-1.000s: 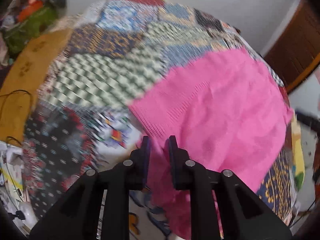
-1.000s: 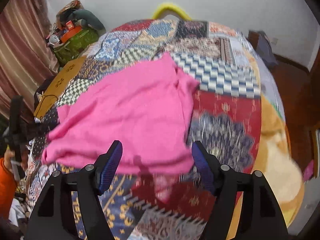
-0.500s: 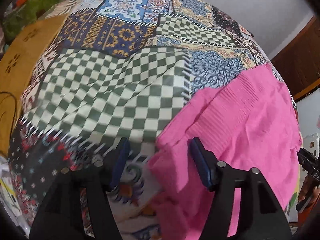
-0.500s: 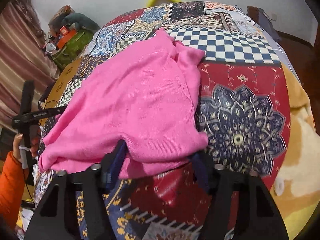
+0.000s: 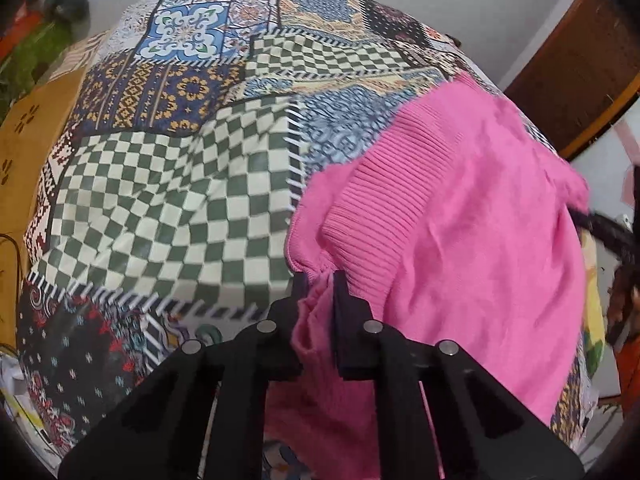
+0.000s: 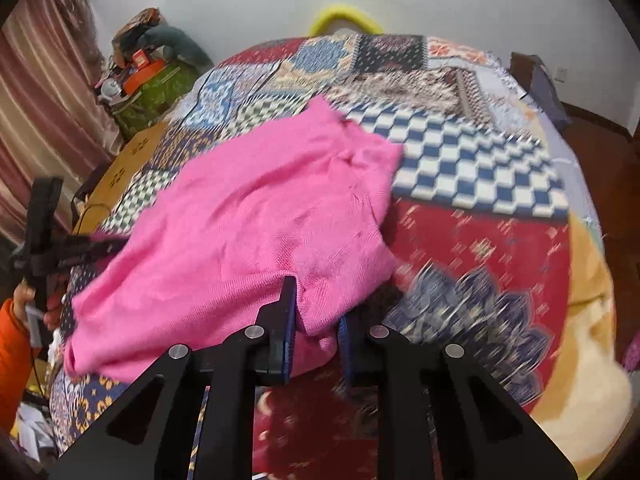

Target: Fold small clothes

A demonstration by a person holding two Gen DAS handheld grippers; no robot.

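A pink knitted sweater (image 5: pixel 472 216) (image 6: pixel 256 216) lies spread on a patchwork bedspread (image 5: pixel 168 184) (image 6: pixel 476 168). In the left wrist view its ribbed hem bunches at my left gripper (image 5: pixel 320 284), whose jaws are closing and pinch a fold of the pink knit. In the right wrist view my right gripper (image 6: pixel 316 312) holds the sweater's near corner; its jaws are closing and the blue pads press on the cloth. The left gripper (image 6: pixel 44 232) also shows at the sweater's far left edge, held by a hand in an orange sleeve.
The bed fills both views. A pile of bags and boxes (image 6: pixel 148 80) sits by the striped curtain at the back left. A yellow ring (image 6: pixel 344 18) peeks over the bed's far edge. Brown wooden furniture (image 5: pixel 576 64) stands at the right.
Both grippers came down to the sweater's edge. The left one opened wide and then closed on the ribbed hem. The right one closed from wide open onto the near corner.
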